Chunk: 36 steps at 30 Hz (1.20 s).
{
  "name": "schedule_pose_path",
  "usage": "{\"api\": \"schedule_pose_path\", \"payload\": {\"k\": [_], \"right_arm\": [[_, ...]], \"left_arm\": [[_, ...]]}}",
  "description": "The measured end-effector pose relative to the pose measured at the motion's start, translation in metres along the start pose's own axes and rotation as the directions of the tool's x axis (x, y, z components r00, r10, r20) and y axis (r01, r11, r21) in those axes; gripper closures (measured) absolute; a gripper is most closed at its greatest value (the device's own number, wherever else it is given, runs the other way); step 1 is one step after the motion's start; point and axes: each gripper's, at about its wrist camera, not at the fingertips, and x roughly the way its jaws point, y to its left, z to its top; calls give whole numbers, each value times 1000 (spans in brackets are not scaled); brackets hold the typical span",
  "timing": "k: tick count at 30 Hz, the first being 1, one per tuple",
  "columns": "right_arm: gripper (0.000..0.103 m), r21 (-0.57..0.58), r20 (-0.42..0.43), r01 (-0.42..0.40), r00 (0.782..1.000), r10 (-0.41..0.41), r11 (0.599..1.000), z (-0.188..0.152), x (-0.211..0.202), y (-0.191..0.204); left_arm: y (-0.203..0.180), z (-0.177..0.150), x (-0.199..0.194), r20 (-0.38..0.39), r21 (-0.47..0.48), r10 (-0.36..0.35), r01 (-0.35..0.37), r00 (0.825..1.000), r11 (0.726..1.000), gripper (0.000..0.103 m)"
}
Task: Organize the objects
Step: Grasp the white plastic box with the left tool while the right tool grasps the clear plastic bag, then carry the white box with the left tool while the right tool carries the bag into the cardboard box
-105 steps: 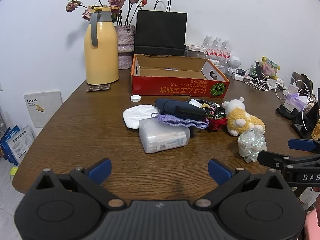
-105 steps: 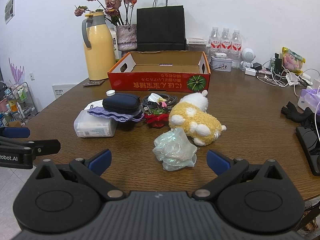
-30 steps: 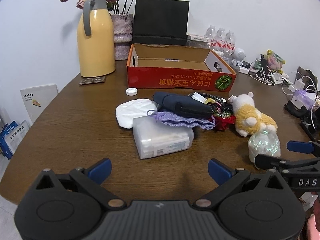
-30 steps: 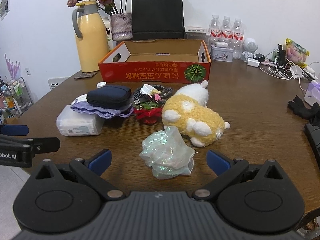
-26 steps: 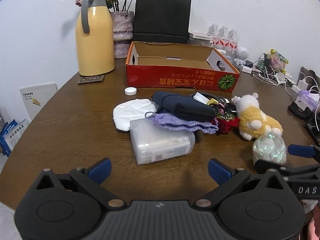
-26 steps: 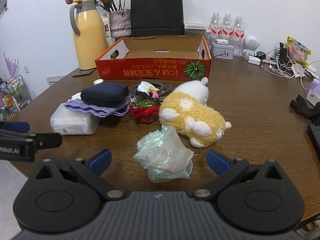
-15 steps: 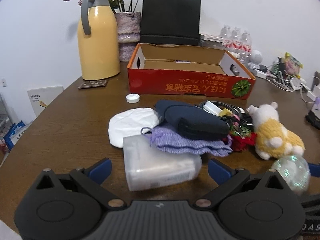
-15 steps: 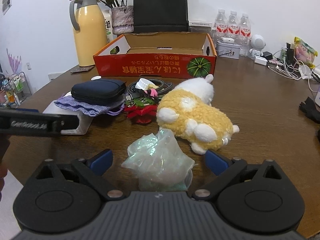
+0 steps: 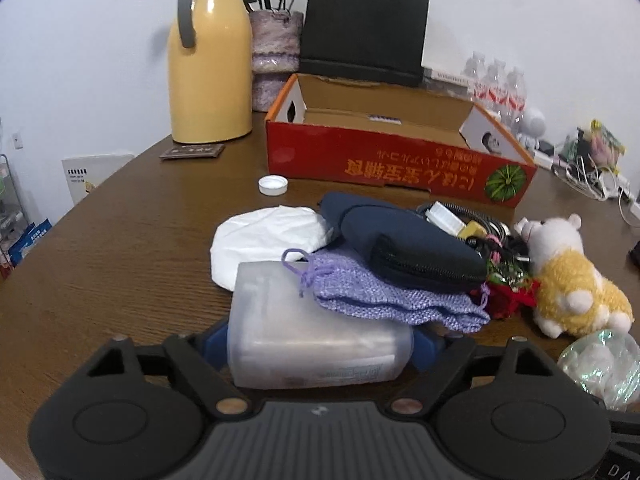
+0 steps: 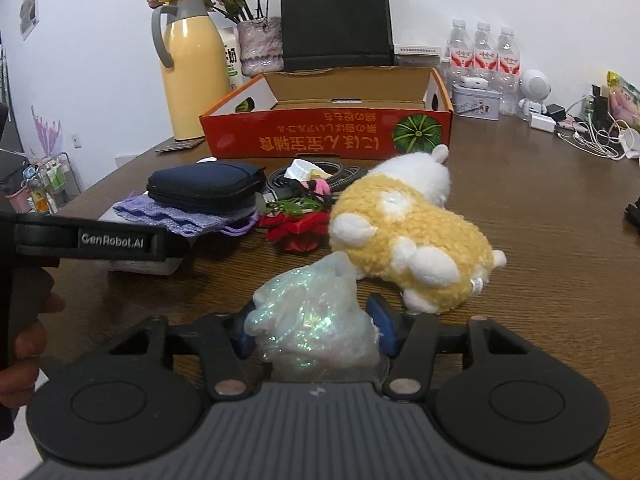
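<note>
I find the left tool [image 9: 320,344] pinching the translucent box [image 9: 316,344] at lower centre and the right tool [image 10: 316,330] squeezing the iridescent bag [image 10: 316,320]; lifting could spill the purple pouch [image 9: 384,296] overlapping the box.

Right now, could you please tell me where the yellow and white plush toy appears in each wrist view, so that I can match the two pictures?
Left wrist view: the plush toy lies at the right edge, right of the dark blue pouch.
Right wrist view: the plush toy lies at centre, just beyond the iridescent bag between the right gripper fingers.
Shared landmark: the red cardboard box behind the toy in both.
</note>
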Motion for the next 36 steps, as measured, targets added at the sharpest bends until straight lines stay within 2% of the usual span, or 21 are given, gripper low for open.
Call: {"api": "schedule_pose_path", "payload": {"k": [9, 22, 31, 36], "right_arm": [[50, 5, 12, -4, 1000, 4, 1000, -3, -9, 5], [52, -21, 74, 1, 997, 0, 1000, 2, -39, 24], [52, -49, 129, 19, 992, -13, 999, 15, -55, 31], [52, -74, 160, 29, 987, -17, 997, 30, -56, 31]], "left_arm": [[10, -11, -15, 19, 32, -12, 11, 1000, 999, 19], [35, -22, -62, 76, 42, -36, 33, 996, 999, 20], [34, -7, -92, 162, 64, -64, 55, 985, 996, 20], [30, 10, -96, 203, 72, -77, 64, 976, 995, 20]]}}
